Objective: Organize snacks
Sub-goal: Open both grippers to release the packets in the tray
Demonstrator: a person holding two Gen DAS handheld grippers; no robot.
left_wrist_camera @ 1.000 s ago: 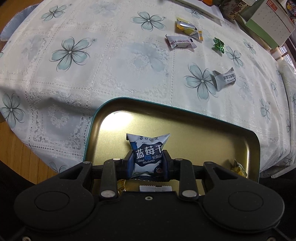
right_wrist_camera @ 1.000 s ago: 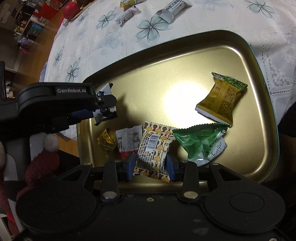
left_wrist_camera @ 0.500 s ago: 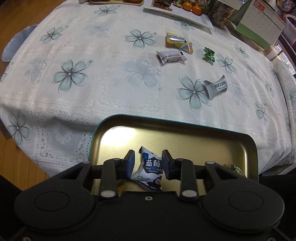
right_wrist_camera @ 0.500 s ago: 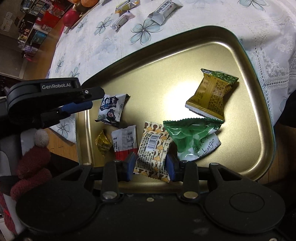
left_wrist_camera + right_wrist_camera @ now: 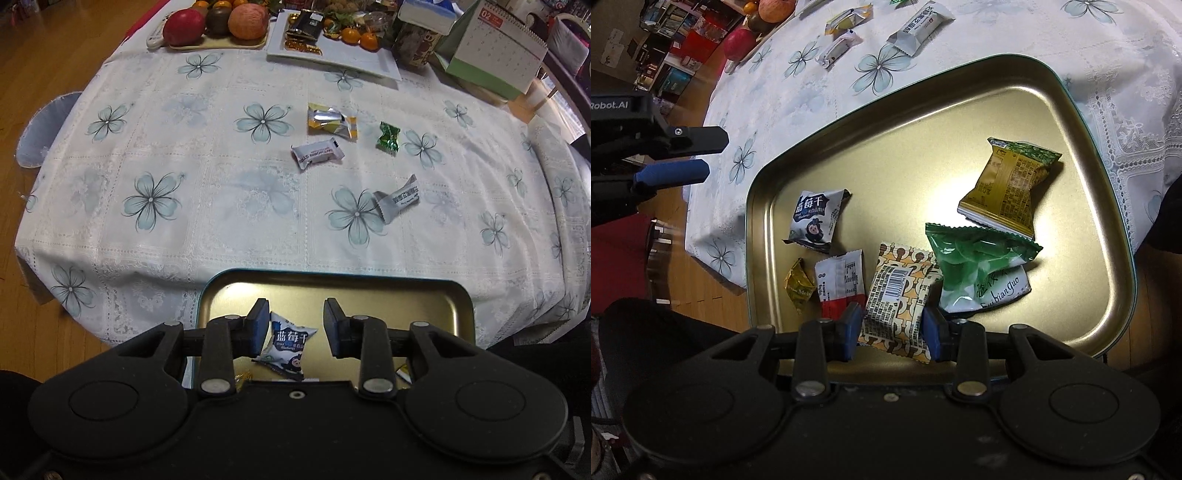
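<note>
A gold tray (image 5: pixel 1082 122) sits at the table's near edge and holds several snacks. My left gripper (image 5: pixel 295 325) hangs open above its left end. The blue-and-white blueberry packet (image 5: pixel 286 345) lies loose in the tray beneath it, apart from the pads. In the right wrist view that packet (image 5: pixel 814 218) lies flat and the left gripper (image 5: pixel 714 157) floats up at the left, clear of the tray. My right gripper (image 5: pixel 892 328) is shut on an orange-patterned packet (image 5: pixel 897 295) at the tray's near side. A green packet (image 5: pixel 979 258) lies beside it on the right and a red-and-white one (image 5: pixel 840 284) on the left.
On the floral cloth beyond the tray lie a yellow-silver packet (image 5: pixel 330 122), a white bar (image 5: pixel 317 154), a green candy (image 5: pixel 388 136) and a grey packet (image 5: pixel 399 197). A fruit board (image 5: pixel 218 22), a white plate (image 5: pixel 332 51) and a calendar (image 5: pixel 495 48) line the far edge.
My left gripper opened, dropped the blueberry packet into the tray and rose. The right gripper kept its hold on the patterned packet and shifted slightly over the tray.
</note>
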